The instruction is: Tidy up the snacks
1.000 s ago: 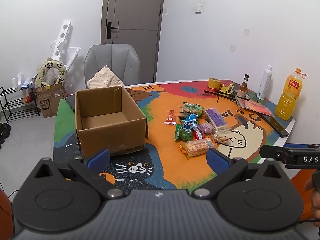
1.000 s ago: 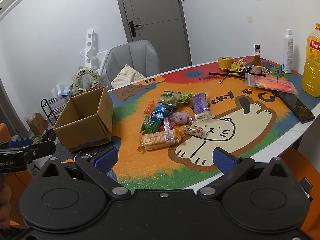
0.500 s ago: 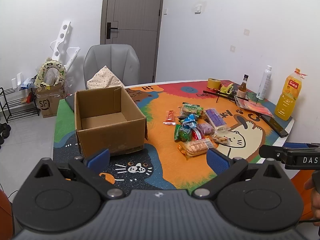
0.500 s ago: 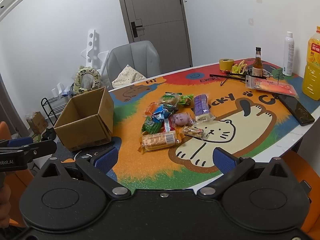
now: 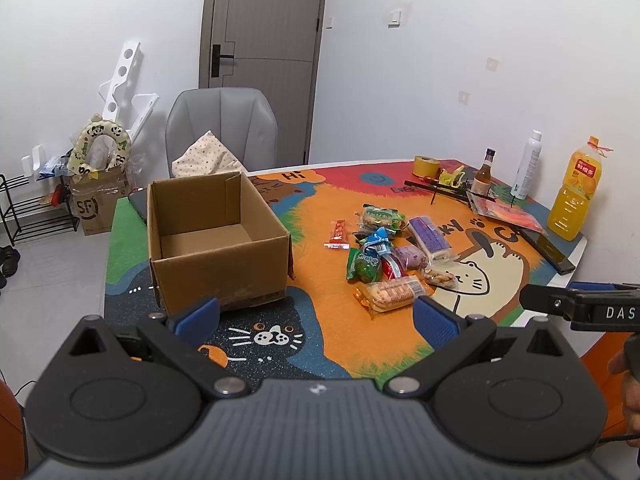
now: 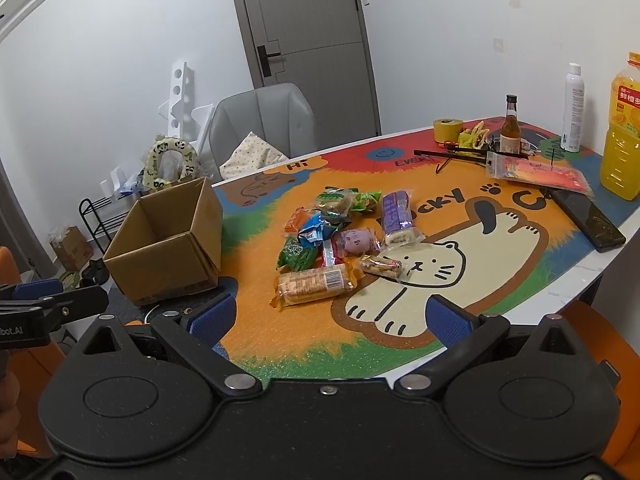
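Ahead of both grippers, on the printed mat of the bench (image 6: 592, 280): one loose heap of wrapped snacks (image 6: 340, 240), none yet in the open cardboard box (image 5: 216, 240), which stands just left of the heap, empty, corrugated, flaps folded down; nearest item a cracker pack (image 6: 314, 284), clear crinkled film over a flat oblong, long axis lying left to right across the approach, straight in front of the right gripper (image 6: 326, 322), which by my reading is the nearer hand; left gripper (image 5: 316, 316) faces the gap between box and heap; both held with jaws spread wide, nothing between the blue pads; behind the crackers, a green foil pouch (image 6: 296, 254), a soft purple roll (image 6: 394, 216), a small peanut bar (image 6: 380, 266); wrappers glossy and likely slippery.
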A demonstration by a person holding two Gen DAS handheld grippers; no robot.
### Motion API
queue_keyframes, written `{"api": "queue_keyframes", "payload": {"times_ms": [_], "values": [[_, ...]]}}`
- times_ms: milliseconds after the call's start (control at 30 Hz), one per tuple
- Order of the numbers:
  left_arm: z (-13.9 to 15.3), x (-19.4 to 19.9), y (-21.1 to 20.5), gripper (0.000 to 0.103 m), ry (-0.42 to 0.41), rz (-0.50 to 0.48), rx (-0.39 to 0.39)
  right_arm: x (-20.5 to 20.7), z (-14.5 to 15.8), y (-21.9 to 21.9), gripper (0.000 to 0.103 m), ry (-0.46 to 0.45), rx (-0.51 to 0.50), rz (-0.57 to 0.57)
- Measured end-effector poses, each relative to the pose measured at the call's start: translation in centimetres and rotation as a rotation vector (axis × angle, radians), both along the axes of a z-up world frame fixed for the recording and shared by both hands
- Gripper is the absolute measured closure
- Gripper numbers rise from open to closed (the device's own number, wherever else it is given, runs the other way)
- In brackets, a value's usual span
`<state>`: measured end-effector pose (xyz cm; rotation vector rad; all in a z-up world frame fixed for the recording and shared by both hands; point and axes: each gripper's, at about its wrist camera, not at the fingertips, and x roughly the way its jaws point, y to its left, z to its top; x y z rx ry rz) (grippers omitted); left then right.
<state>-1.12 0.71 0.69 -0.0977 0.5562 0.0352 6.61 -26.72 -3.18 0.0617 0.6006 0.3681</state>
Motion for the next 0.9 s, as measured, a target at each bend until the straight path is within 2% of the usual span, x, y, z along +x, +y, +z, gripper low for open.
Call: {"api": "queue_keyframes", "payload": {"times_ms": [433,900], "values": [[-0.2,0.5,-0.1,0.001,-0.009,-0.013,-0.027,0.1,-0.2,0.1,0.000,-0.011,-0.017,0.004],[-1.4,4.1,-0.7,0.001,0.012,-0.016,-0.056,2.8,-1.8,-1.2,0.000,0.004,-0.009,-0.027]]}}
